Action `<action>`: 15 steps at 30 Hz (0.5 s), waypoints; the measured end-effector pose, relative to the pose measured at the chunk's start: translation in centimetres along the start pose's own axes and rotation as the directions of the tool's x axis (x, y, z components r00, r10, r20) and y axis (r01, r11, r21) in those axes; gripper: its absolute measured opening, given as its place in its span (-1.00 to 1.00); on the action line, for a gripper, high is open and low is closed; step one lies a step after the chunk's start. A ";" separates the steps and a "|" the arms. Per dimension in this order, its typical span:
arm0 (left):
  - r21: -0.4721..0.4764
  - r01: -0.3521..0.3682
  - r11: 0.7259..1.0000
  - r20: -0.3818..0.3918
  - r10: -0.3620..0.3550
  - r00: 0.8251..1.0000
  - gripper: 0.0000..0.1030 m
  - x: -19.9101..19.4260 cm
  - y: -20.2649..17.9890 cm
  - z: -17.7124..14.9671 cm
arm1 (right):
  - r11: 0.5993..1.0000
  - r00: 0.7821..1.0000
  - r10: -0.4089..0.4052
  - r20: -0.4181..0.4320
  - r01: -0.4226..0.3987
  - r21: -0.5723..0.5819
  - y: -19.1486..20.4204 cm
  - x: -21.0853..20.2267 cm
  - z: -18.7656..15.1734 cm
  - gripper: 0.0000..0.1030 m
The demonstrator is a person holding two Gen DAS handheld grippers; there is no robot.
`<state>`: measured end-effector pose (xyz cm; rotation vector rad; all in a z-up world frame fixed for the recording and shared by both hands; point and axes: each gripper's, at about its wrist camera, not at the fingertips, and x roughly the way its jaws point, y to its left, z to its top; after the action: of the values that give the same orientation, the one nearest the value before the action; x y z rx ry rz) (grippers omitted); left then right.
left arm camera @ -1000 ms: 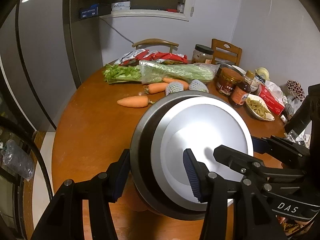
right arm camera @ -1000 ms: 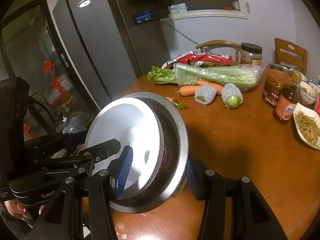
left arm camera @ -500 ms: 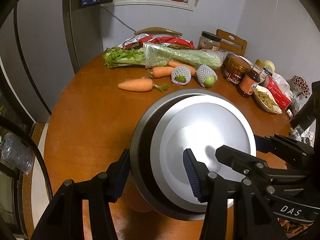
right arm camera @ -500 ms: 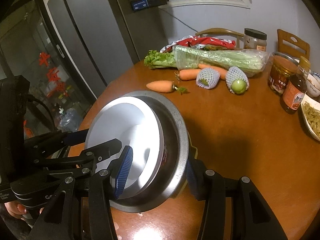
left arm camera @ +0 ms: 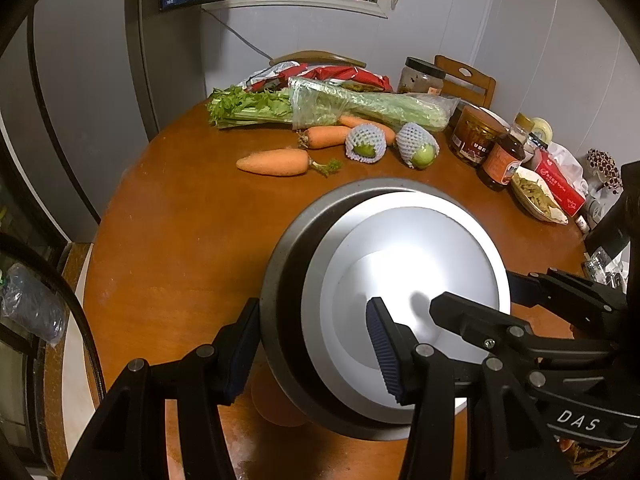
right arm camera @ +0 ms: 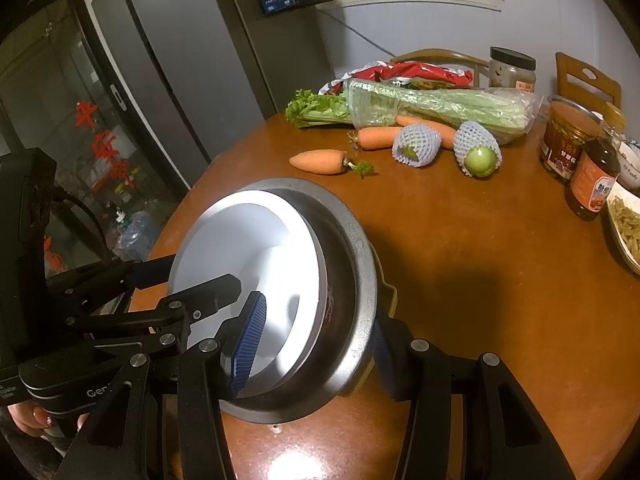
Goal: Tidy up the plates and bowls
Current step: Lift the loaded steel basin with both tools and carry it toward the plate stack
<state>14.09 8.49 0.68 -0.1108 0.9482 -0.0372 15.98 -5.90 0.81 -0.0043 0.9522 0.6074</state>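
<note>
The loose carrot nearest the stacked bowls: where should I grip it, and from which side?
Grip the carrot across its thick middle from above, fingers on its near and far flanks. It lies flat, lengthwise left to right, apart from its neighbours, tapering towards the blunt left tip, with leafy stub on the right.

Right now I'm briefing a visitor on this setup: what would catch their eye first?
A stack of a metal bowl with white plates nested inside, clamped at opposite rims by the left gripper and right gripper, low over the wooden table. Behind lie carrots and bagged celery.
</note>
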 end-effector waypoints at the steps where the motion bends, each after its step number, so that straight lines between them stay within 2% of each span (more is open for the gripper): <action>1: 0.000 0.000 1.000 -0.001 0.000 1.000 0.01 0.1 0.0 0.0 | 1.000 1.000 -0.001 -0.002 0.001 -0.001 0.0 0.1 0.0 0.02; 15: 0.003 -0.005 1.000 -0.018 0.005 1.000 0.00 0.8 0.0 -0.4 | 1.000 1.000 -0.016 -0.017 0.016 -0.007 0.1 0.9 -0.2 0.01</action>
<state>14.28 8.36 -0.21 -0.1058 0.9664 -0.0354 16.14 -5.49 0.02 -0.0232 0.9656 0.5971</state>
